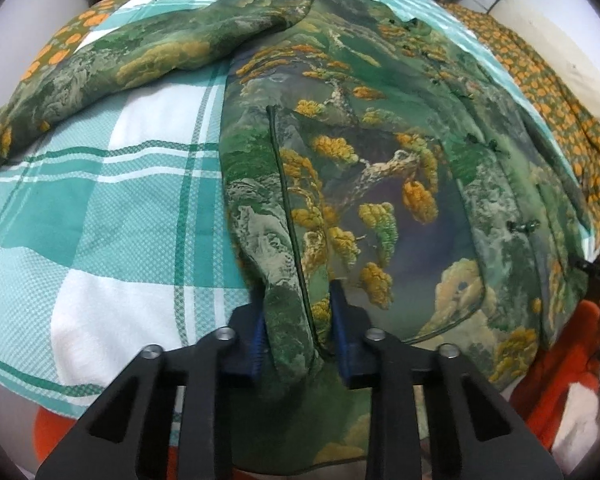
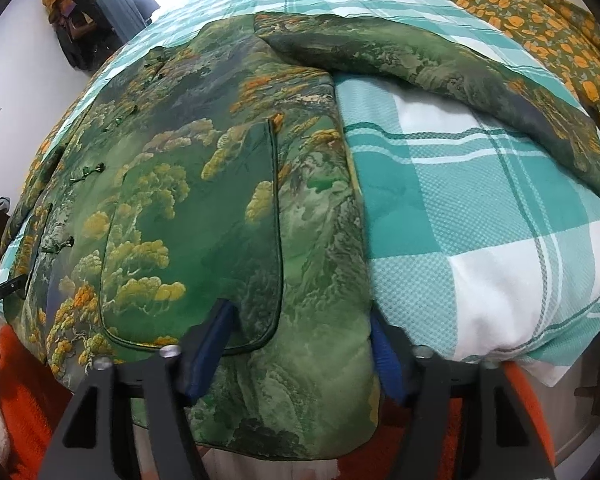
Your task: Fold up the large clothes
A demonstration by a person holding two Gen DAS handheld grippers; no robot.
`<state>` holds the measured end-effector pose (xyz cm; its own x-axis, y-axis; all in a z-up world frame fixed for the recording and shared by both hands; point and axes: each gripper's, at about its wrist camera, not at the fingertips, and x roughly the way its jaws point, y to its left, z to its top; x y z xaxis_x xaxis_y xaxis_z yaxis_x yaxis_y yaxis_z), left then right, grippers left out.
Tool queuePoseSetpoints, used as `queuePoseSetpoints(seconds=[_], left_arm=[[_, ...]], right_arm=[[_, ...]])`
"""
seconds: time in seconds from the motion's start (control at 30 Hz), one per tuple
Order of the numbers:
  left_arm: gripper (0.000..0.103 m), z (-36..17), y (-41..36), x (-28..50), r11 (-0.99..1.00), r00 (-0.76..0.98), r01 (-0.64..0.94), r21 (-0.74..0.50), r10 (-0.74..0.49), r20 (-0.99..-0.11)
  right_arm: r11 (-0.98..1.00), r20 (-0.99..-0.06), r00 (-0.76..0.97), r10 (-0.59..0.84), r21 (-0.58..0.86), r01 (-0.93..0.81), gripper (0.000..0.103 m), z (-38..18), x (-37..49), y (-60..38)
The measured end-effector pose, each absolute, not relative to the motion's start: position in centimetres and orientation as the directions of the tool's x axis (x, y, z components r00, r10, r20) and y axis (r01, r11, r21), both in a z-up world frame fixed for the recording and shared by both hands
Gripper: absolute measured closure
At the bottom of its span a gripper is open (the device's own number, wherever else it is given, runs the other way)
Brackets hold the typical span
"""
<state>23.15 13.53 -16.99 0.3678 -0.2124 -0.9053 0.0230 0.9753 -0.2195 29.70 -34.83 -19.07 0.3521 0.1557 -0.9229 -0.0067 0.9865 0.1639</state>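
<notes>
Presently the jacket (image 1: 380, 168) is laid flat, front up, on the checked quilt (image 1: 100, 200), its hem at the near edge of the bed and both sleeves spread out sideways. The left gripper (image 1: 298, 320) is clenched on a bunched fold of the hem; the right gripper (image 2: 300, 344) is closed across a wider, thicker span at the other hem corner. Both corners should be lifted together, evenly, so the padded cloth is not dragged askew

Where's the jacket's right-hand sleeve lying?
In the right wrist view, the sleeve stretches toward the upper right across the checked blanket, near the orange-flowered quilt.
</notes>
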Motion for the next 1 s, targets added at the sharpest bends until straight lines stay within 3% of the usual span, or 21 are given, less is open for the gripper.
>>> queuePoseSetpoints(seconds=[0.03, 0.13, 0.37, 0.47, 0.6, 0.83, 1.0], left_arm=[[0.081, -16.8, 13.5, 23.0, 0.975, 0.371, 0.029, -0.22, -0.215, -0.904], [0.083, -16.4, 13.5, 22.5, 0.974, 0.376, 0.044, -0.221, -0.221, -0.9], [0.083, -16.1, 13.9, 20.7, 0.974, 0.352, 0.09, -0.209, -0.228, -0.908], [0.07, -16.4, 14.1, 20.9, 0.977, 0.359, 0.079, -0.198, -0.213, -0.909], [0.042, -15.0, 14.7, 21.1, 0.981, 0.379, 0.04, -0.19, -0.191, -0.905], [0.02, -7.2, 14.1, 20.0, 0.987, 0.548, 0.082, -0.135, -0.158, -0.822], [0.01, -3.4, 12.0, 20.6, 0.98, 0.643, 0.113, -0.162, -0.197, -0.74]], right_arm=[[0.987, -0.922, 0.354, 0.157, 0.163, -0.013, 0.068, -19.0, 29.8, -34.7], [0.991, -0.92, 0.367, 0.136, 0.129, -0.045, 0.079, -18.4, 29.7, -33.8], [0.991, -0.921, 0.37, 0.121, 0.094, -0.09, 0.079, -17.4, 28.3, -33.0], [0.993, -0.919, 0.38, 0.108, 0.082, -0.085, 0.079, -17.8, 28.4, -32.9], [0.996, -0.911, 0.403, 0.084, 0.083, -0.019, 0.064, -17.7, 29.3, -33.9], [0.995, -0.865, 0.498, 0.066, 0.093, 0.029, 0.05, -14.8, 28.1, -35.5], [0.993, -0.843, 0.535, 0.063, 0.105, 0.048, 0.05, -13.7, 27.8, -35.3]])
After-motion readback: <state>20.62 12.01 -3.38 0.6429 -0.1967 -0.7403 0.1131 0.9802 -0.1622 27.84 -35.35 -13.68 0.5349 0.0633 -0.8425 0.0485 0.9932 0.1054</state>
